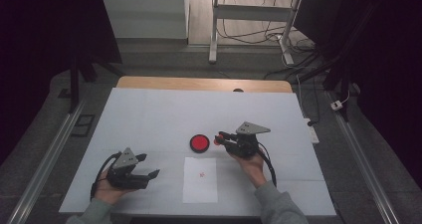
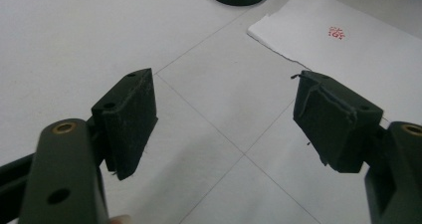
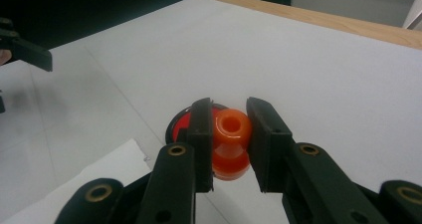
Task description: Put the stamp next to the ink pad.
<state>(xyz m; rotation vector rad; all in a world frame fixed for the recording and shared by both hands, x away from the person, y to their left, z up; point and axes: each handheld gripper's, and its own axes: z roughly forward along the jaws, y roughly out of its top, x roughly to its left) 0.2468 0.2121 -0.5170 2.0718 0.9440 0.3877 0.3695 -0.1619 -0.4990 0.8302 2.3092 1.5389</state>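
Jaws of the right gripper [image 3: 230, 144] are clamped on an orange stamp [image 3: 231, 143], held just beside the red ink pad [image 1: 199, 143], toward the paper sheet [image 1: 200, 180]; the left gripper [image 1: 147, 167], nearer that sheet, is held wide open.

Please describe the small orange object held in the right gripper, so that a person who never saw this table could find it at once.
On the white table cover, find the round red ink pad near the middle. Just right of it, the right gripper holds a small orange stamp between its jaws. It is translucent, waisted like a spool, with a hole in its top, unlike the flat pad and white paper.
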